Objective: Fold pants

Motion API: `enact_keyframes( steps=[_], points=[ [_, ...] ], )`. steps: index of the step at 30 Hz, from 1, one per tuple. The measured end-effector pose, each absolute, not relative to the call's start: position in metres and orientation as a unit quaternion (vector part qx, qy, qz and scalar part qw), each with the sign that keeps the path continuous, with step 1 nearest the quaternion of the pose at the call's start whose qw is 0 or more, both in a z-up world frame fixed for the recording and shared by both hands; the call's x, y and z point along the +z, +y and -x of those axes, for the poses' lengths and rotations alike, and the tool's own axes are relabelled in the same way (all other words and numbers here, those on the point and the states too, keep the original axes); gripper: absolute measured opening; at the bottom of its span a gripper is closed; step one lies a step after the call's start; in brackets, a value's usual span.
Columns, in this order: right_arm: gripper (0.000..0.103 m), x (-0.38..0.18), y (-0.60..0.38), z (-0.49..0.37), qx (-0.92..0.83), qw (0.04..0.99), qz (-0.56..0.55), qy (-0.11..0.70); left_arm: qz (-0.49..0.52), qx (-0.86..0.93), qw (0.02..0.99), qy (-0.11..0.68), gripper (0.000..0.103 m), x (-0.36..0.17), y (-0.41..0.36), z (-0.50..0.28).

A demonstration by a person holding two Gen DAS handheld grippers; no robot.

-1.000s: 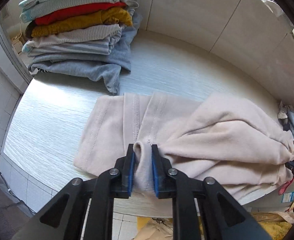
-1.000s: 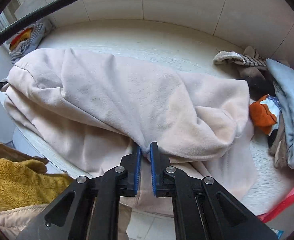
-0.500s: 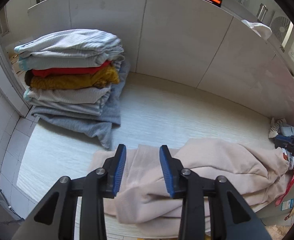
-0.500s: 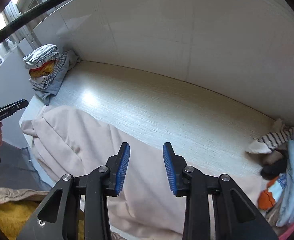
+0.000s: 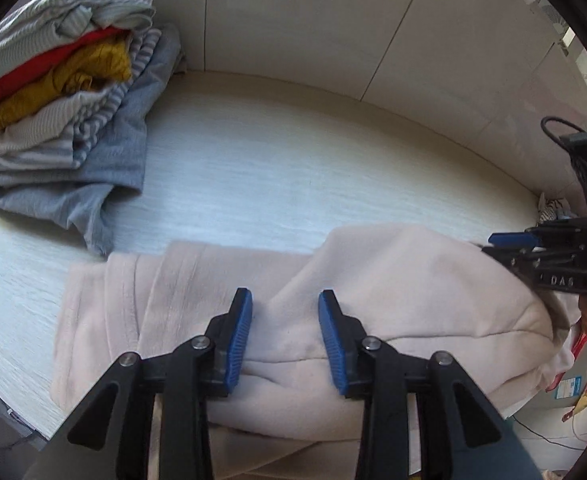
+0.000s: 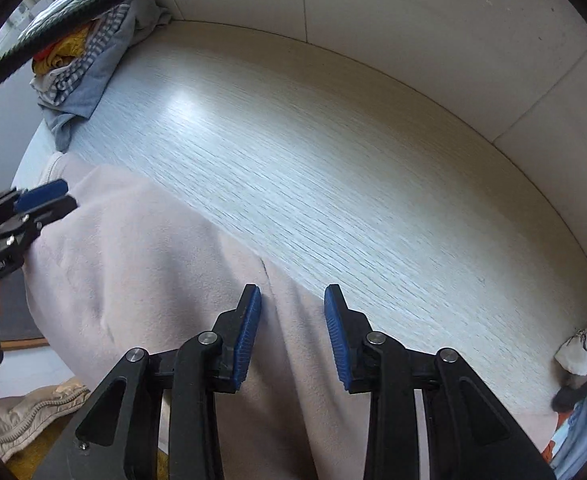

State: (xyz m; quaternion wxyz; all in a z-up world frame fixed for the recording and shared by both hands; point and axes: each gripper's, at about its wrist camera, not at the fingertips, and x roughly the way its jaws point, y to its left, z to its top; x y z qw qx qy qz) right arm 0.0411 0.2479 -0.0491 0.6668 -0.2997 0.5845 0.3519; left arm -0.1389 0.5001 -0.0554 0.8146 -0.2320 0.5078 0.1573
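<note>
Currently we see left gripper (image 5: 285,334) open over pale pink fleece pants (image 5: 393,292); right gripper (image 6: 293,330) closing, nothing pinched, over them.

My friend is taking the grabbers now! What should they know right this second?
Left gripper: open, hovering over the pink pants, holding nothing.
Right gripper: jaws closing, over the other end of the pants, fabric below but not pinched yet.
Pants: lying lengthwise along the near edge of the table, bunched and rumpled, part hanging over the edge.
Folded stack of clothes: at the far left corner against the wall.
Done: the pants are laid on the table, roughly doubled over.
Left: grab the pants, fold them neatly, probably add them to the stack.
</note>
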Motion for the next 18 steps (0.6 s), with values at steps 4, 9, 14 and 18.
enact_keyframes(
  steps=[4,9,14,18],
  points=[
    [0.006,-0.048,0.238,-0.044,0.343,0.69,0.273,0.576,0.237,0.159,0.817,0.501,0.036,-0.061,0.498,0.156],
    [0.005,-0.014,0.221,-0.032,0.334,0.75,0.231,0.522,0.232,0.167,0.818,0.499,0.037,-0.052,0.495,0.171],
    [0.005,0.039,0.186,-0.01,0.315,0.817,0.204,0.438,0.236,0.169,0.816,0.5,0.038,-0.049,0.494,0.198],
    [0.005,0.079,0.169,-0.005,0.282,0.859,0.181,0.388,0.237,0.167,0.818,0.497,0.038,-0.049,0.492,0.212]
  ],
)
